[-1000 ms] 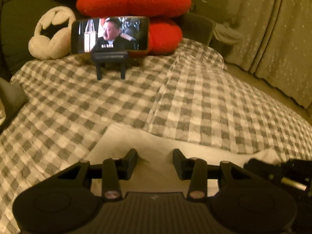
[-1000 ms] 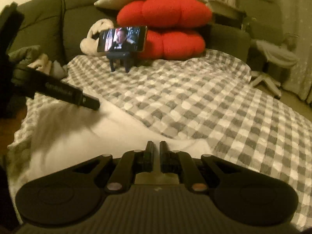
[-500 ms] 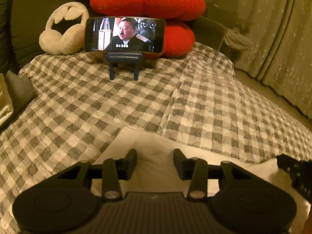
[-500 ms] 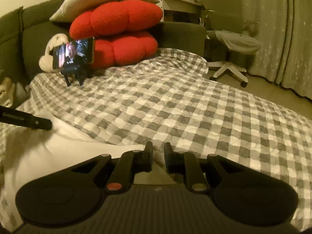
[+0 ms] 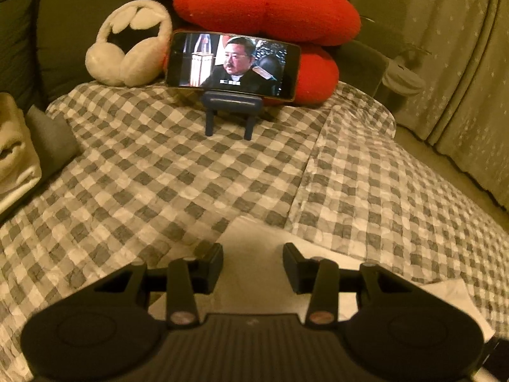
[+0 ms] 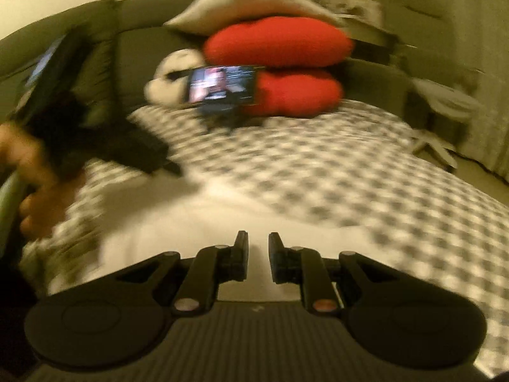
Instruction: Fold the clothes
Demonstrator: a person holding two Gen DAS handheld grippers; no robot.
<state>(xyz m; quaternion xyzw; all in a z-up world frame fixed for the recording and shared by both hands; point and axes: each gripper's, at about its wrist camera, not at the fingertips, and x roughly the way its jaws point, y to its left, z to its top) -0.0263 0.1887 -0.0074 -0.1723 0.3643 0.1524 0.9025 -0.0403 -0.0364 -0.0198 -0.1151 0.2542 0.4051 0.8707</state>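
Note:
A white garment (image 5: 254, 238) lies flat on the grey checked bedspread (image 5: 191, 175), right under both grippers. My left gripper (image 5: 253, 264) is open and empty just above the cloth's far edge. In the blurred right wrist view the same white garment (image 6: 197, 219) spreads to the left. My right gripper (image 6: 258, 254) hangs over it with the jaws a little apart and nothing between them. The left gripper (image 6: 95, 140) and the hand holding it show at the left of that view.
A phone (image 5: 232, 63) on a dark stand plays video at the back of the bed. Behind it are red cushions (image 5: 267, 6) and white earmuffs (image 5: 127, 51). Folded cloth (image 5: 16, 159) lies at the left edge. Curtains (image 5: 461, 63) hang at the right.
My right gripper opened from shut on the white garment's edge and let it go, then swung left fast. My left gripper stayed open and moved forward over the cloth.

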